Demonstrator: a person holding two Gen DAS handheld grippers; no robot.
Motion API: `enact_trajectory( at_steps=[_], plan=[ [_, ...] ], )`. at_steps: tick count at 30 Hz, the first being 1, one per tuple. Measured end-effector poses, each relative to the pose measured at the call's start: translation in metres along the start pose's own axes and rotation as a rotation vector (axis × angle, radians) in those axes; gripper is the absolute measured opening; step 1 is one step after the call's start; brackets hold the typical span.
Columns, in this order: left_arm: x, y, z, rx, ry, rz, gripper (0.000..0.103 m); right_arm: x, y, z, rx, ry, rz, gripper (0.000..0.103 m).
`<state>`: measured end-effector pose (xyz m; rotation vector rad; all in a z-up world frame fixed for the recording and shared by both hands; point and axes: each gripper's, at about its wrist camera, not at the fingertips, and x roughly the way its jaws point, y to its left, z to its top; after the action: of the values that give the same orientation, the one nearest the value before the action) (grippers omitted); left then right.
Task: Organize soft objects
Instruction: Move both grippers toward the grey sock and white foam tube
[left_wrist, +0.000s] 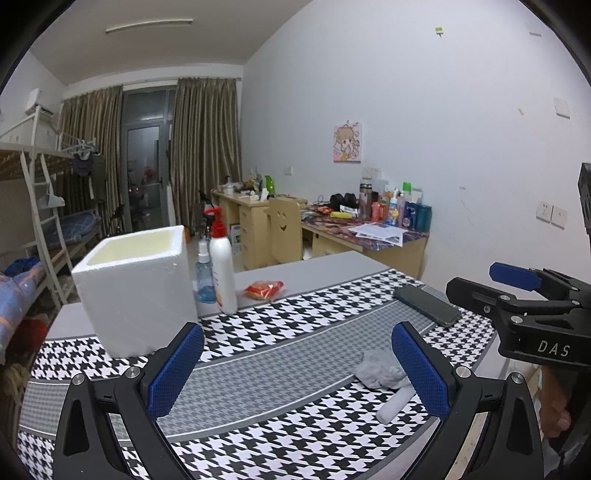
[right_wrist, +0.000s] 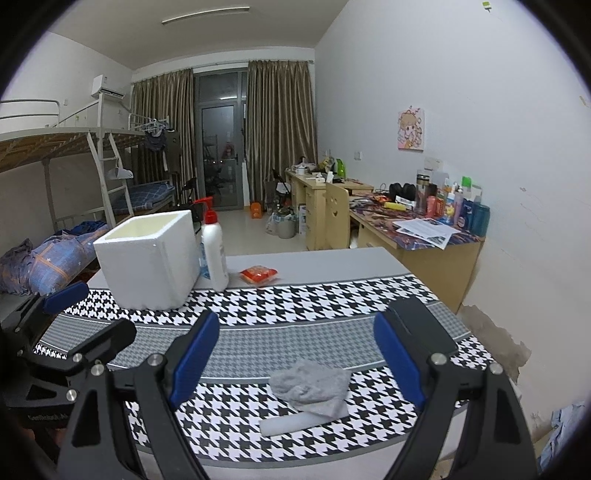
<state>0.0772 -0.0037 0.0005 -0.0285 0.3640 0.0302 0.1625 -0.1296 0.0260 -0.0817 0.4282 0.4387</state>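
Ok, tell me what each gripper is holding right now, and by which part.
Nothing is held. The left gripper and right gripper both hang open above the table; the grey sock lies untouched on the cloth.

Centre of frame: patterned cloth (right_wrist: 295, 325) bare, open lane between foam box (right_wrist: 147, 254) at left and phone (right_wrist: 424, 325) at right. Bottles (right_wrist: 214, 251) stand just beside box; snack packet (right_wrist: 258, 275) lies behind, centre.
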Motion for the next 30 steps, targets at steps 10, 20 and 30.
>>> enact_trajectory(
  at_steps=[10,20,30],
  plan=[
    [0.020,-0.019,-0.012,0.008,0.052,-0.018,0.102,0.010,-0.020,-0.011,0.027,0.037,0.011,0.089],
    [0.041,-0.032,-0.026,0.007,0.112,-0.023,0.102,0.032,-0.038,-0.026,0.040,0.097,0.028,0.089],
    [0.058,-0.042,-0.039,0.001,0.161,-0.026,0.102,0.050,-0.049,-0.035,0.039,0.150,0.026,0.089]
  ],
)
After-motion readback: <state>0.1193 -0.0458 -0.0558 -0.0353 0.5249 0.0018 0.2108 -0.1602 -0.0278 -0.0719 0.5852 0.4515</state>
